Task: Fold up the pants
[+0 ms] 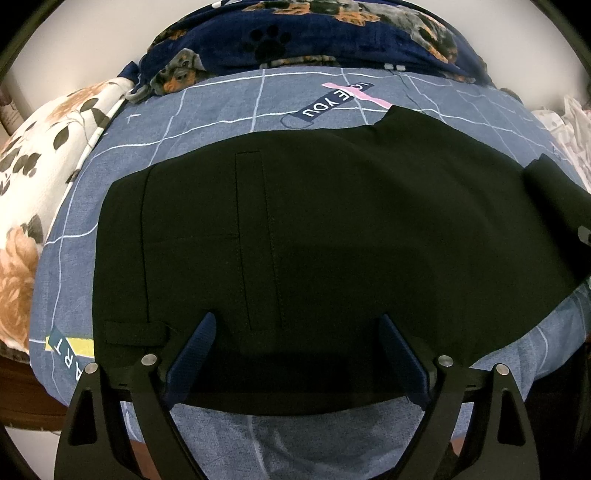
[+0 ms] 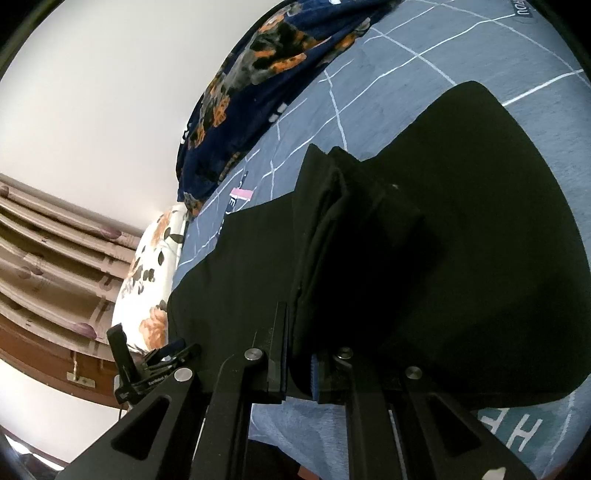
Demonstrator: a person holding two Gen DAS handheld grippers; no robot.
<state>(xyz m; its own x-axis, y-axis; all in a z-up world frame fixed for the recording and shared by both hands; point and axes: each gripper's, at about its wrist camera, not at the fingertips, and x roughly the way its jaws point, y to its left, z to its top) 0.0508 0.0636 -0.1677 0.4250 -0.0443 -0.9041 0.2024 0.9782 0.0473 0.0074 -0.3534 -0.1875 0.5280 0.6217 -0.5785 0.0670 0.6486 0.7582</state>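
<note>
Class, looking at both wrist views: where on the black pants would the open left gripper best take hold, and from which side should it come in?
Probably the near edge of the black pants, just beside the belt loop. The left gripper has its jaws open astride that edge, so it should come straight in from the near side of the bed sheet. The right gripper pinches stacked layers.

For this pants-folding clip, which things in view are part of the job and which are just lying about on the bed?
Part of the job:
black pants, spread on the bed
left tool, open over the near edge
right tool, shut on a fold of the pants

Just lying about:
grid-print bedsheet
dog-print blanket
floral pillow
wooden headboard
</note>
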